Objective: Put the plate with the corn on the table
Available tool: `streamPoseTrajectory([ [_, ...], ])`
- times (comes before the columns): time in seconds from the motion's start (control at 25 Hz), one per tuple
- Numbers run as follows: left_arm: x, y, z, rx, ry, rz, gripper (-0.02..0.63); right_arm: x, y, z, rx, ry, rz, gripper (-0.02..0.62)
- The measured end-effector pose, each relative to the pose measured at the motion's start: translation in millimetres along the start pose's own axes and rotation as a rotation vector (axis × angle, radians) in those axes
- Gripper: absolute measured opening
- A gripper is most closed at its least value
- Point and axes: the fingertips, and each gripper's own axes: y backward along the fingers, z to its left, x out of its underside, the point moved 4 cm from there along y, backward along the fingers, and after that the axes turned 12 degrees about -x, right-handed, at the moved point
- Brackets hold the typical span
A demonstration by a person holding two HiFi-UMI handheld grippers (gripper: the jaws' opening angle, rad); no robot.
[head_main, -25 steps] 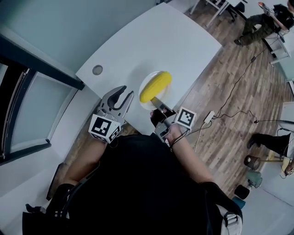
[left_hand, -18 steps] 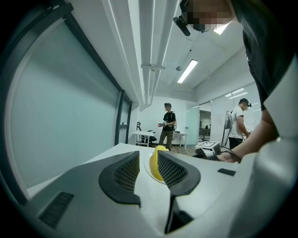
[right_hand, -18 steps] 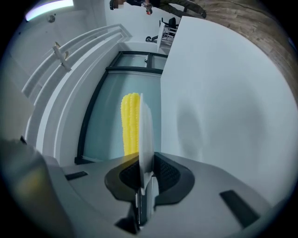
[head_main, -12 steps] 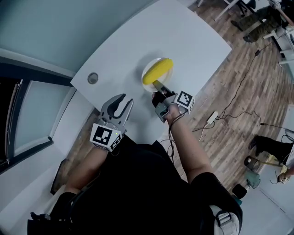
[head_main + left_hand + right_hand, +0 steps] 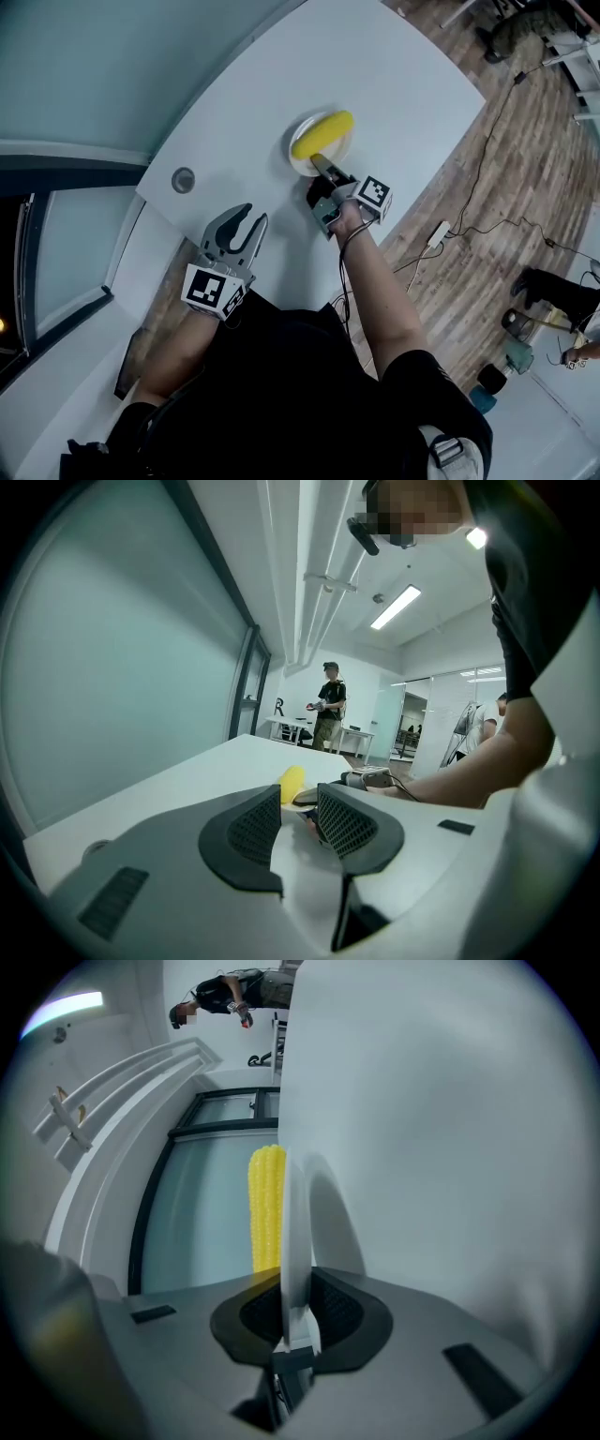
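Your right arm has stretched forward, carrying the round white plate [image 5: 302, 165] with the yellow corn cob [image 5: 323, 134] from the near edge to well in over the white table [image 5: 375, 66]. The left gripper [image 5: 246, 220] has stayed back by the near edge.

Your right gripper [image 5: 319, 164] has its jaws clamped on the plate's near rim. In its own view the plate [image 5: 293, 1232] runs edge-on between the pads, with the cob [image 5: 266, 1213] lying along one side and the table [image 5: 450, 1147] close on the other. Your left gripper's [image 5: 298, 808] jaws stand apart with nothing between them.

The carry looks nearly done — the plate sits low over the table, though you cannot tell whether it touches. What remains, as I judge it, is to set it flat and let go.
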Motion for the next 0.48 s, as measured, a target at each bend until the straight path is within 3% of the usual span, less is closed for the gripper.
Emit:
streamPoseTrajectory([
  [0.24, 3, -19, 5, 0.024, 0.023, 0.028, 0.123, -4, -5, -3, 0.056, -0.028, -0.043, 0.035],
  [0.4, 9, -24, 4, 0.027, 0.031, 0.038, 0.123, -4, 1, -3, 0.121, 0.069, -0.033, 0.034],
  [0.48, 7, -29, 6, 0.035, 0.031, 0.045, 0.123, -6, -2, 5, 0.129, 0.122, -0.029, 0.064],
])
